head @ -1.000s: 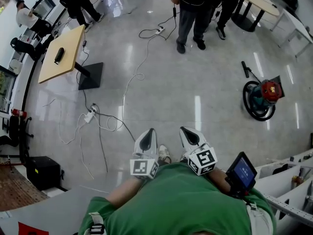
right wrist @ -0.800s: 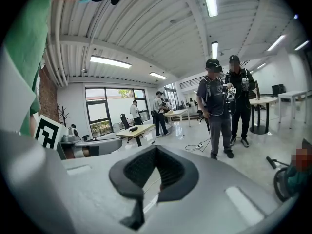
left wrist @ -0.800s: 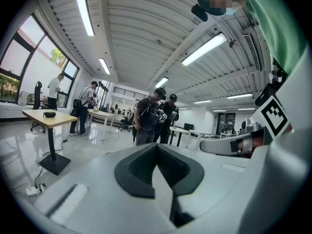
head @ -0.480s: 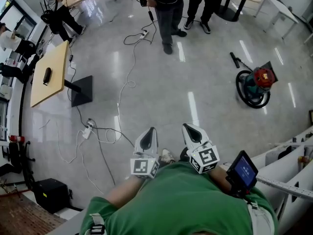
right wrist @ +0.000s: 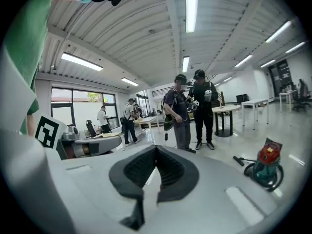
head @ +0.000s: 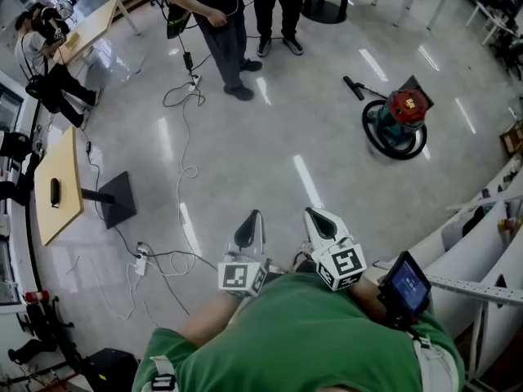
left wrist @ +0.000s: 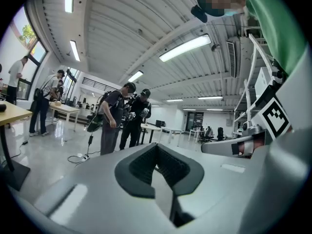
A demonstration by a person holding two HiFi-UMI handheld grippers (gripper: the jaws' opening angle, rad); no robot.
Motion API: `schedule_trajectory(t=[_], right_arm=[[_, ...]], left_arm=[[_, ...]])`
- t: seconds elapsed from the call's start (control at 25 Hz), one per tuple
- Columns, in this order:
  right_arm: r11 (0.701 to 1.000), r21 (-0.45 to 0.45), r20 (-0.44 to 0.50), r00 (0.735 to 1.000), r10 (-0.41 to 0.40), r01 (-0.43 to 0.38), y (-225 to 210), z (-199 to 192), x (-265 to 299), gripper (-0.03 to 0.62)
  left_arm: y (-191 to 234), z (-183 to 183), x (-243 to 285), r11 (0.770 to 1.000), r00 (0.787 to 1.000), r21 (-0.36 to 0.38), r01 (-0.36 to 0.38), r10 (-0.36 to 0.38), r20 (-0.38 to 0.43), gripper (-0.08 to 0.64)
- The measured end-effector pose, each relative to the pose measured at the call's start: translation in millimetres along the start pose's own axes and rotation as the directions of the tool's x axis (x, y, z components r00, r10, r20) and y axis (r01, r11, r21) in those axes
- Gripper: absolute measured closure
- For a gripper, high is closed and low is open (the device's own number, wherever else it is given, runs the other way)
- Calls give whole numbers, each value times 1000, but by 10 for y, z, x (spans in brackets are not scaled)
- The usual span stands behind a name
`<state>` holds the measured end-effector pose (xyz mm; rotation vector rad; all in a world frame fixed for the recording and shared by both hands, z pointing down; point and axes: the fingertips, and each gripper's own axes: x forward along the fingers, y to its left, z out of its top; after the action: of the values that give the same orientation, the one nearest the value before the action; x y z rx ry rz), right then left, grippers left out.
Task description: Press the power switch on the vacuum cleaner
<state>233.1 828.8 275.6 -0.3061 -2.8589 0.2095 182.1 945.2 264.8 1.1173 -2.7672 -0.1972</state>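
Note:
The vacuum cleaner [head: 399, 119] stands on the grey floor at the upper right of the head view, with a red top, a teal body and a black hose looped round it. It also shows low at the right of the right gripper view, as the vacuum cleaner [right wrist: 265, 168]. My left gripper [head: 248, 231] and right gripper [head: 321, 223] are held side by side close to my chest, far from the vacuum. Both are shut with nothing between the pads. The left gripper [left wrist: 157, 147] faces people across the room; the right gripper [right wrist: 157, 150] points left of the vacuum.
Two people [head: 221, 31] stand at the far side by a cable and power strip. More cables and a power strip [head: 140, 261] lie on the floor to my left, near a wooden table [head: 57, 190]. White frames [head: 490, 219] line the right.
The head view has swung round: the vacuum has shifted left and up in it, and the table and cables slid down and left. Both grippers stay shut at my chest.

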Motion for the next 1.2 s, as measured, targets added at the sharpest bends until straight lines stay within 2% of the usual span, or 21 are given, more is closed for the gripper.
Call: schedule_trajectory(t=[0.32,0.8,0.96,1.2], right_arm=[[985,59,29,986,-163,161,-922,108,-160,590],[944,120,45,948,-314,307,-1989,251,-429,590],[914,147,42,921,-388,378,-2280,257,-544,591],[850,186,46,859,-509,494,-2707,211,-623,590]], left_arm=[[-620,-15,925,983,983,17,180,-180,-32,554],[-1444,-12,1896,943,941,43,330,-325,-91,554],[-1676,-123,2176,915,913,45,401,-395,-104,554],[-1955,-120,2682,858,859,70,508,-499,-113,554]])
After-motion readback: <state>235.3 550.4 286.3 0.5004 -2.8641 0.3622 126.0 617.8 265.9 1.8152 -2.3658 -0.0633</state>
